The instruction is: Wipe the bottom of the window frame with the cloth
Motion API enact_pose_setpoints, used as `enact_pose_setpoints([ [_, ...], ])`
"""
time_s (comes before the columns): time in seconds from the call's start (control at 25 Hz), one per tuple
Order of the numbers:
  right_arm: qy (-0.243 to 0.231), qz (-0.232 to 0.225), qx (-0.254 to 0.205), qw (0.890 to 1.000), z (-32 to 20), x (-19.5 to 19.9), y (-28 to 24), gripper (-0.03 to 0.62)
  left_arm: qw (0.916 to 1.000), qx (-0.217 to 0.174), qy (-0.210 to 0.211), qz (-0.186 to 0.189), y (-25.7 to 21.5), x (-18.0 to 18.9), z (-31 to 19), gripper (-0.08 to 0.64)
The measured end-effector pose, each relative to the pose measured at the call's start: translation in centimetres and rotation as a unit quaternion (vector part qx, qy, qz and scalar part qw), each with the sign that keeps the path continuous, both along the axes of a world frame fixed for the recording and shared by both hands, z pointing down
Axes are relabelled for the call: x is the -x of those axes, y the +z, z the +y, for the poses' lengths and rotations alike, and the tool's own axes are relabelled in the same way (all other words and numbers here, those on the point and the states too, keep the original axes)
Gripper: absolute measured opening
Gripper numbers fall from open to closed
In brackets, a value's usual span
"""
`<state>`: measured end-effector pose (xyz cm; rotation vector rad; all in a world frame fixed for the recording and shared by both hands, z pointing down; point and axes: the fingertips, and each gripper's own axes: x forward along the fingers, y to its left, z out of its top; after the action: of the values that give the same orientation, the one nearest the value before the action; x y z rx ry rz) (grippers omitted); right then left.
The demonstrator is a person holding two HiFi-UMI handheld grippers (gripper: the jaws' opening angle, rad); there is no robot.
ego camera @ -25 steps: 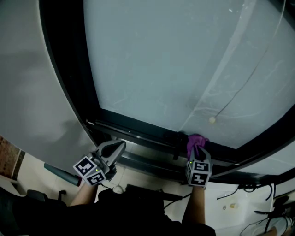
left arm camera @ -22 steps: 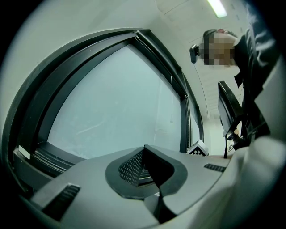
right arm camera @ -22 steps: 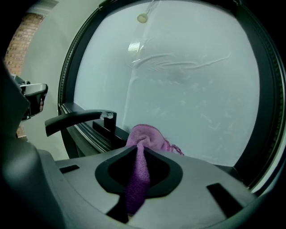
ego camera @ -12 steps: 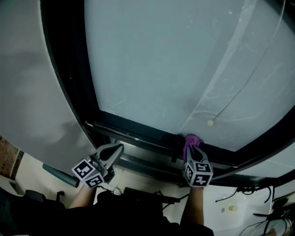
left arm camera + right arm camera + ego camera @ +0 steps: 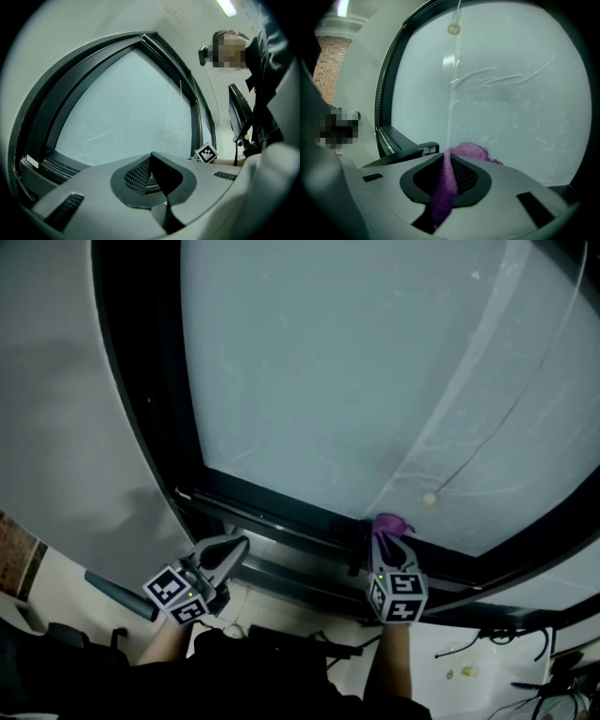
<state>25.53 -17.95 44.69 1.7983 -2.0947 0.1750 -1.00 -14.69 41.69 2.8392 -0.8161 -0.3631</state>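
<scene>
Right tool (image 5: 385, 540) has slid the cloth (image 5: 392, 523) leftward along the frame (image 5: 272, 508).

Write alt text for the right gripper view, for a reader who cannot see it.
The right gripper is shut on a purple cloth that bunches up beyond its tip, before a pale window pane. The dark window frame runs up the left; a cord pull hangs near the top.

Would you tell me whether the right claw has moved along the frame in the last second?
Yes, slightly left: the right claw with the cloth is closer to the dark handle.
</scene>
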Motion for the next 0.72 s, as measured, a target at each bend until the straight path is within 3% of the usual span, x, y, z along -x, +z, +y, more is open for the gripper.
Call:
enact_pose_setpoints([
  [0.36, -0.055, -0.008, -0.009, 0.998, 0.5, 1.8, 0.5, 0.055, 0.9999, 0.002, 0.011, -0.004, 0.2, -0.4, -0.1, -0.003],
  [0.72, -0.042, -0.009, -0.015, 0.999, 1.7, 3.1, 1.7, 0.057, 0.9993, 0.000, 0.037, -0.011, 0.1, -0.7, -0.6, -0.003],
])
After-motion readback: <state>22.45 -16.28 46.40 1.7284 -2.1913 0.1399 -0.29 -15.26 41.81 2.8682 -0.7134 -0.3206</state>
